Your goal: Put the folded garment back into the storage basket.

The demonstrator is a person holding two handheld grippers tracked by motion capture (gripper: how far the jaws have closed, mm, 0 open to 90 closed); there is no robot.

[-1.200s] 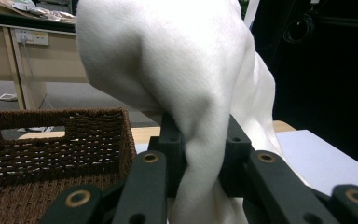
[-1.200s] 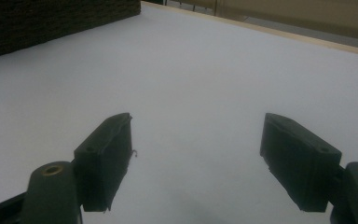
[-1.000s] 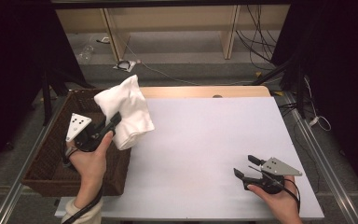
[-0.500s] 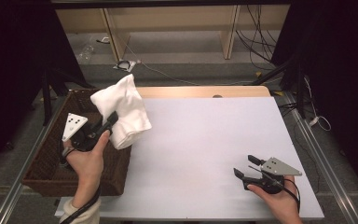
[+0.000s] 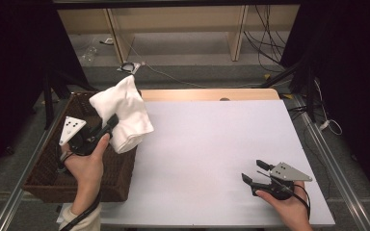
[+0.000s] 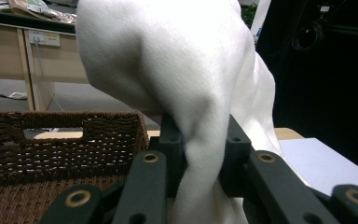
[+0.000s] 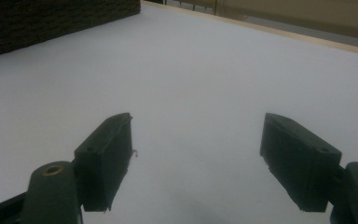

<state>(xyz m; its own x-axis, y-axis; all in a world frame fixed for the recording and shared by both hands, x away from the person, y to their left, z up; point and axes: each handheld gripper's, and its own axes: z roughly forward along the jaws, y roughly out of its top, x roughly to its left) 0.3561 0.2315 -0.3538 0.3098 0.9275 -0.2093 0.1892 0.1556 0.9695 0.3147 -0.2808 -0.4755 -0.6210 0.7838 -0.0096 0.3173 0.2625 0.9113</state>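
Setting: we work at a white-topped table with a bare wooden strip along its far edge; beyond it lie a dim floor with loose cables and pale wooden frames.

Basket: a dark brown woven wicker basket sits off the table's left edge, touching it, so we judge it serves as the store from which cloth comes or into which it goes.

Left gripper: our left gripper is clamped on a soft white crumpled cloth, its black jaws nearly together with a fold pinched between them, as the left gripper view shows.

Cloth: it hangs lifted above the basket's right rim and the table's left edge, touching neither that we can see; we judge a pinch on one fold lets the rest drape free for carrying across.

Table top: the white sheet between the two hands is bare, leaving room to lay the cloth down.

Right gripper: our right gripper rests low near the table's near right corner, jaws wide apart and holding nothing; we judge it waits there, clear of the path, ready to take a free corner.
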